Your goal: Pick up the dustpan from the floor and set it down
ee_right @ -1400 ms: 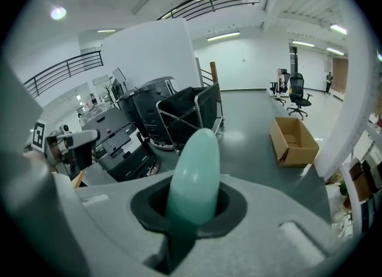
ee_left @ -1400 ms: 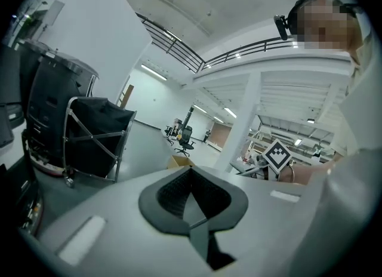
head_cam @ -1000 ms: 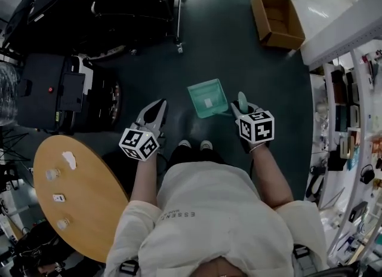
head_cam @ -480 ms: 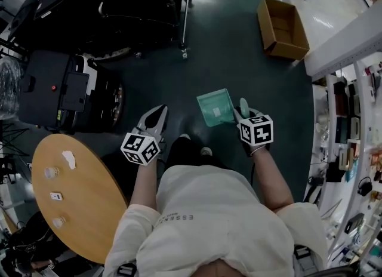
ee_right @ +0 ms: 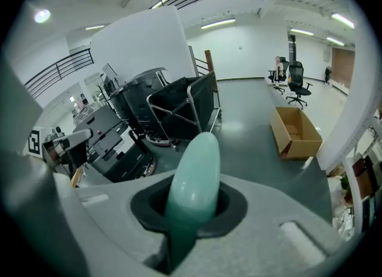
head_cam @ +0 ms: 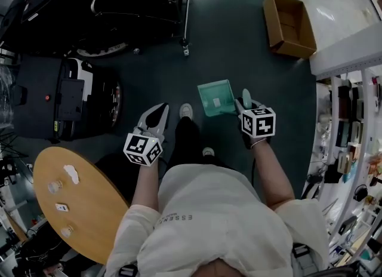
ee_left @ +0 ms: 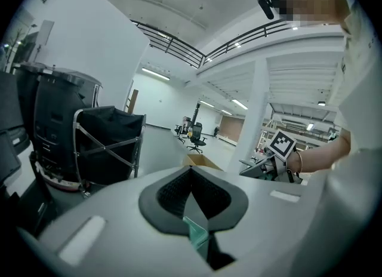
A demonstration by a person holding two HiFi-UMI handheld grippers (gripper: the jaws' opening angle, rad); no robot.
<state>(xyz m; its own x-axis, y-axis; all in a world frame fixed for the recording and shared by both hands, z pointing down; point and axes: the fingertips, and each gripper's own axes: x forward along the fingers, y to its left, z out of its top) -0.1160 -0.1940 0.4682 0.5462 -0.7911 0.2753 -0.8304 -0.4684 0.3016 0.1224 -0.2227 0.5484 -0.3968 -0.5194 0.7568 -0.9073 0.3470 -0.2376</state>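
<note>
Dustpan (head_cam: 215,97) first: its teal handle (ee_right: 194,174) is pinched in the right hand-held gripper (head_cam: 244,107), jaws closed round the stem with the rounded end poking out past them. The pan hangs just ahead of that gripper, open side up, and to my eye it is clear of the floor (head_cam: 239,43): picked up, not yet put down.

The left hand-held gripper (head_cam: 159,110) is carried alongside, on the far side of the dustpan from the cardboard box (head_cam: 290,24). Its jaws are pressed together at the tips and grip nothing I can name. A sliver of teal shows in the slot beneath them, too small to tell what it is.

Over the last second the person has gone from standing with both feet side by side into a stride. One shoe (head_cam: 186,110) is now out in front, further from the cardboard box than the pan is. Both grippers have travelled with the body, and the grip on the handle hasn't altered. The dustpan is well apart from the cardboard box.

I'd say the lift is done and this is the carry. What's left is picking a spot, lowering the pan flat and letting go.
</note>
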